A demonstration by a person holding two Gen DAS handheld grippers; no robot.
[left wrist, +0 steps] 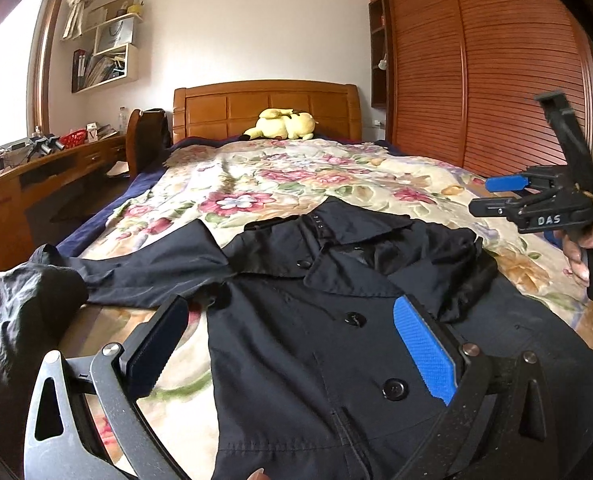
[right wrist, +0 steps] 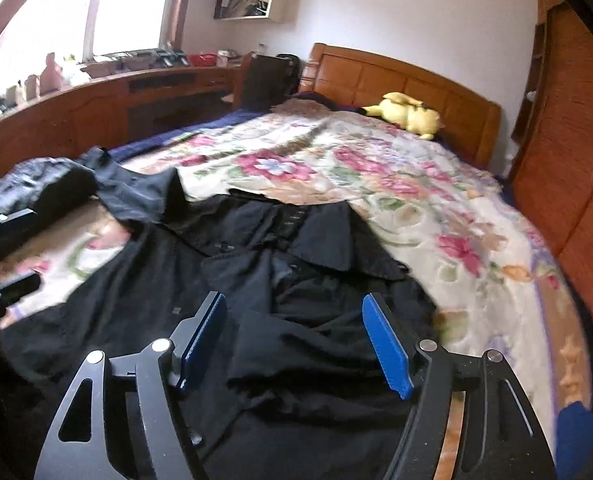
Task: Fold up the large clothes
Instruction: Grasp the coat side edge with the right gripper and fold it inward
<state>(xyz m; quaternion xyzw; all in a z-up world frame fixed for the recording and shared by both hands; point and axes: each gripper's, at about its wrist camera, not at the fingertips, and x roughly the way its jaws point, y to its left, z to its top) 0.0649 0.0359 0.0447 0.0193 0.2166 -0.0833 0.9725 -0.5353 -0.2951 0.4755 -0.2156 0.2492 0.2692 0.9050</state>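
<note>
So I've got the black buttoned coat [left wrist: 336, 320] lying front-up on the floral bedspread [left wrist: 296, 176], collar toward the headboard [left wrist: 264, 108], one sleeve stretched out to the left. My left gripper [left wrist: 296, 344] is spread wide over its front, nothing pinched. Right gripper [right wrist: 296, 344] is also spread, hovering above the coat, gripping nothing.
</note>
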